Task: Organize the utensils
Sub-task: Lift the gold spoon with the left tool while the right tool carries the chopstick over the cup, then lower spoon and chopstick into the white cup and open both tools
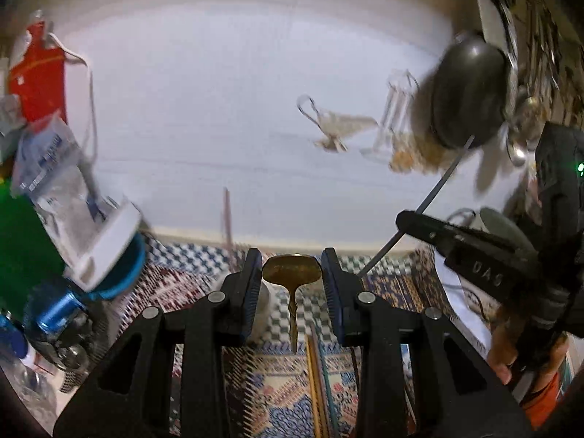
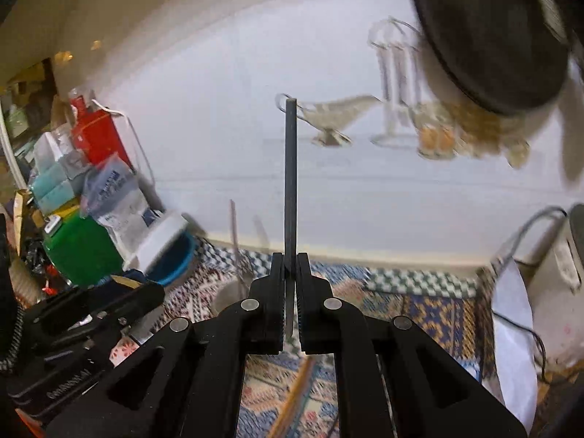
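My left gripper [image 1: 292, 273] is shut on a brass spoon [image 1: 292, 273]: its bowl sits between the fingertips and its handle hangs down toward me. My right gripper [image 2: 291, 266] is shut on a thin dark grey stick [image 2: 291, 182] that stands straight up from the fingertips. In the left wrist view the right gripper [image 1: 408, 221] is at the right, with the stick [image 1: 438, 189] slanting up to the right. Several sticks [image 1: 317, 383] lie on the patterned cloth [image 1: 277, 394] below the left gripper.
A white wall fills the background. Red, green and blue containers and bags [image 2: 91, 200] are piled at the left. A silver gravy boat [image 2: 335, 116], a glass stand [image 2: 398, 91] and a dark round pan [image 2: 489, 36] are at the right. A white appliance [image 2: 558, 262] stands at far right.
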